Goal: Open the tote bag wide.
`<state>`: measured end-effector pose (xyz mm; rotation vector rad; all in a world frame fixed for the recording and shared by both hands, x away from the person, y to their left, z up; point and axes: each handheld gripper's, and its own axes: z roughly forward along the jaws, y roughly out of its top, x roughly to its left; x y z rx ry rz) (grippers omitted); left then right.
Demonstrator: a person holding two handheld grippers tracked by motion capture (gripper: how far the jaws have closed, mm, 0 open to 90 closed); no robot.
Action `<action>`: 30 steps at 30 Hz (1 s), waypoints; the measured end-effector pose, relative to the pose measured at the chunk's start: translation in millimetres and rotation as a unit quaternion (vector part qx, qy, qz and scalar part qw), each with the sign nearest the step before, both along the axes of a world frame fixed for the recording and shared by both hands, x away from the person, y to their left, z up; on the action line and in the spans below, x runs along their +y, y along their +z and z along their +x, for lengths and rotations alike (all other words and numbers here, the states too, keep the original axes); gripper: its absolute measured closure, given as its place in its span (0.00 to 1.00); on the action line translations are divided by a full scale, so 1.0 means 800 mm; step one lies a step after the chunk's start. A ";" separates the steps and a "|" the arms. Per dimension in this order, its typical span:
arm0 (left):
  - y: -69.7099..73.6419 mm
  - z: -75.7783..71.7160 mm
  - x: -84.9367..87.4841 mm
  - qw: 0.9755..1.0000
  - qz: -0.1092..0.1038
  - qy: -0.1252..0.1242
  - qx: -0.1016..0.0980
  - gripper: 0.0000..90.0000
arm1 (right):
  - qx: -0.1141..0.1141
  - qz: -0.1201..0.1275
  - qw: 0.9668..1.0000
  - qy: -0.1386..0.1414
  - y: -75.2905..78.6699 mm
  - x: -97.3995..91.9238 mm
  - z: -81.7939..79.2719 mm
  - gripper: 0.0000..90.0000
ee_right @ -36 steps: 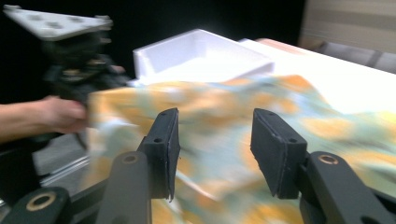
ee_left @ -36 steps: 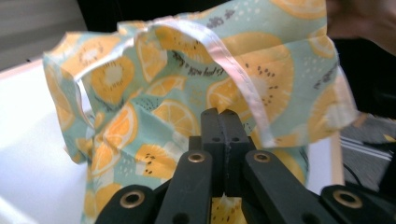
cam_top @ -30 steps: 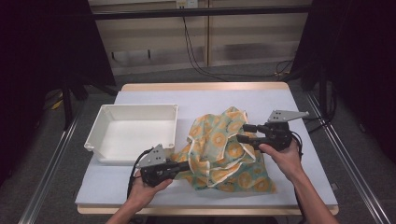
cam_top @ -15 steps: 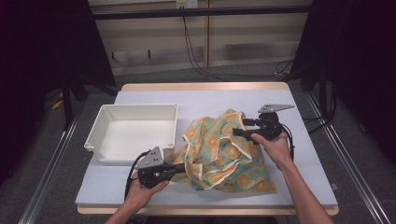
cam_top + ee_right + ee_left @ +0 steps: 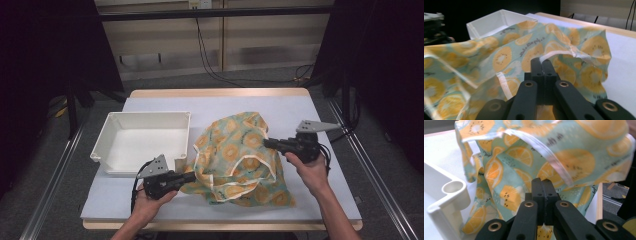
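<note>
High view: a cloth [image 5: 235,160] printed with orange slices is seen bunched on the white table cover [image 5: 300,110], just right of a white tray [image 5: 140,142] — its near-left edge is clamped by the left gripper [image 5: 192,176], whose jaws are pressed together on a fold. At the cloth's right side, the right gripper [image 5: 267,143] is held level by a hand [image 5: 312,172]; its jaws have just been closing and are now pinched on the white hem. Part of the cloth is lifted off the table between the two grippers. Right gripper view — the tray's corner is seen beyond the raised fabric.
</note>
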<state>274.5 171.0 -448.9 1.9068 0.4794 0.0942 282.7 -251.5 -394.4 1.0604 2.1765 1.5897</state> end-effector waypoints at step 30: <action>-0.013 -0.021 -0.017 1.000 0.009 -0.014 0.010 0.85 | 0.032 -0.019 0.998 -0.044 -0.074 -0.071 -0.148 0.73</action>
